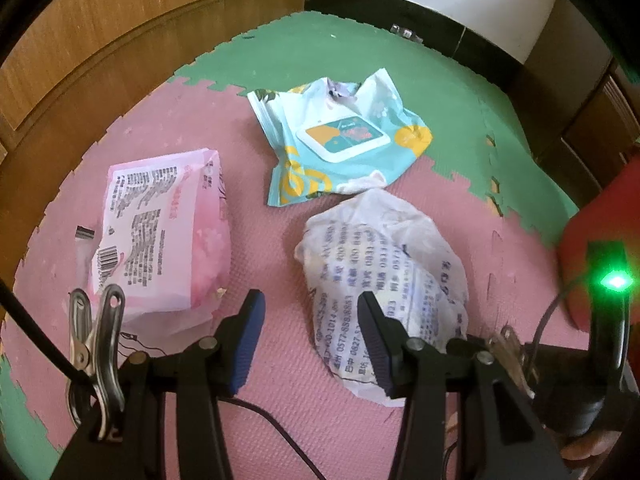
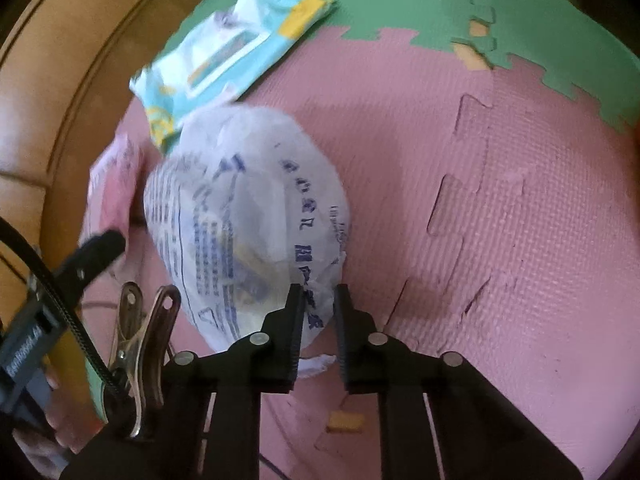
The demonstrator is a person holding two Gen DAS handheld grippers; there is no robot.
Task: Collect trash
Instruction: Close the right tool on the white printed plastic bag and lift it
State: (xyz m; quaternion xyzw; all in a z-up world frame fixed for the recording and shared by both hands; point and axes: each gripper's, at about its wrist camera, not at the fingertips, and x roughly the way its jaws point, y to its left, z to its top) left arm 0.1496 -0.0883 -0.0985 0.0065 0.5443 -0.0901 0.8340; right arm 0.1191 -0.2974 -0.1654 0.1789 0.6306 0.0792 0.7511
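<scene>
Three pieces of trash lie on the foam mat. A crumpled white plastic bag (image 1: 384, 264) (image 2: 248, 216) with blue print is nearest. Behind it lies a blue and yellow wipes pack (image 1: 340, 140) (image 2: 224, 52), and to its left a pink wipes pack (image 1: 168, 232) (image 2: 116, 176). My right gripper (image 2: 318, 320) points down at the bag's near corner, its jaws narrow and pinching the bag's edge. My left gripper (image 1: 310, 312) stands open over bare pink mat between the pink pack and the bag, its right finger (image 1: 376, 336) in front of the bag's left side.
The floor is a pink and green puzzle mat (image 2: 500, 220). A wooden cabinet front (image 1: 120, 20) curves along the left and back. A red object (image 1: 600, 216) sits at the right edge, beside a black device with a green light (image 1: 616, 282). A black cable (image 1: 276, 432) runs below my left gripper.
</scene>
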